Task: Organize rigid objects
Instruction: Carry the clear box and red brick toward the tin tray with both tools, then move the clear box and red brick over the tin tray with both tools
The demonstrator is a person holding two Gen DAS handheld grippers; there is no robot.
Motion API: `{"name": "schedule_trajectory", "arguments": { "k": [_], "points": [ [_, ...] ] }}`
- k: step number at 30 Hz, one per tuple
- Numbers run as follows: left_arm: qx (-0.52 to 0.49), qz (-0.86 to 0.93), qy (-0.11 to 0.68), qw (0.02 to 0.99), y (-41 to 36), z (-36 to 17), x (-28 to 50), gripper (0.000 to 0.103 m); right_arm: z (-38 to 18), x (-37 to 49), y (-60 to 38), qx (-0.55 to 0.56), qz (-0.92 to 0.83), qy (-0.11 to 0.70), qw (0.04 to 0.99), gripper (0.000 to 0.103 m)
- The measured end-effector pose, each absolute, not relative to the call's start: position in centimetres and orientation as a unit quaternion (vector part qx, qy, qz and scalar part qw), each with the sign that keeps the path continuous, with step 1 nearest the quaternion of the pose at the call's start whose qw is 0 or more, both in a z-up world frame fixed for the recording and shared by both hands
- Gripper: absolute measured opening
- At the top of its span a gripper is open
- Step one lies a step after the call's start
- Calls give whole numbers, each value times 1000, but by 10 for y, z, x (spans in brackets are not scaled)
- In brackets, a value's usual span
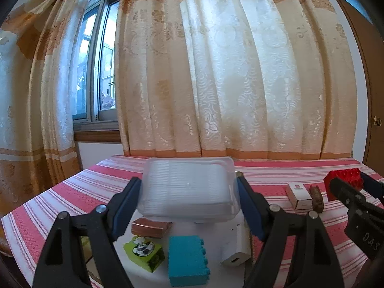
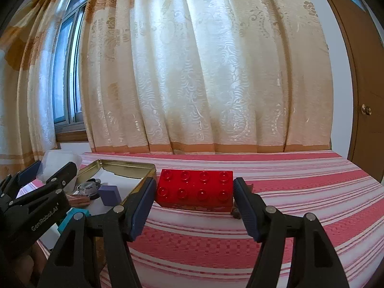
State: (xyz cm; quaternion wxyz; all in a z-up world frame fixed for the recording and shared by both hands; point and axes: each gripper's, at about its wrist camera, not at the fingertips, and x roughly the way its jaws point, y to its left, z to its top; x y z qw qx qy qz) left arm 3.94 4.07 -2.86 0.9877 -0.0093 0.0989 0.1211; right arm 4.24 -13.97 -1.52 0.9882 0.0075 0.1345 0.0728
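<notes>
My left gripper (image 1: 189, 206) is shut on a translucent plastic box (image 1: 189, 187) with ribbed white contents, held above a gold tin (image 2: 134, 168). Under it in the tin lie a copper-coloured case (image 1: 150, 226), a green football block (image 1: 145, 252), a teal brick (image 1: 187, 260) and a white charger (image 1: 236, 249). The right wrist view also shows a purple cube (image 2: 109, 193) in the tin. My right gripper (image 2: 194, 204) is shut on a red studded brick (image 2: 195, 189), both pads against its ends, to the right of the tin. The same red brick (image 1: 343, 183) appears at the right of the left wrist view.
A small white carton (image 1: 298, 195) and a brown brush (image 1: 316, 198) lie on the red-and-white striped tablecloth (image 2: 300, 204) between the tin and the red brick. Curtains (image 2: 192, 72) hang behind the table's far edge. A wooden door (image 2: 367, 84) stands at the right.
</notes>
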Motion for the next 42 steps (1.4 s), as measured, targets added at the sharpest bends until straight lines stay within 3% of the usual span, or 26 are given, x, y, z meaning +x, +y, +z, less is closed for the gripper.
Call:
{"name": "schedule_trajectory", "arguments": {
  "k": [42],
  "points": [
    [-18,146,103,984,69,-30,36,79,-17,40,-96,-8,115,133,984,68]
  ]
}}
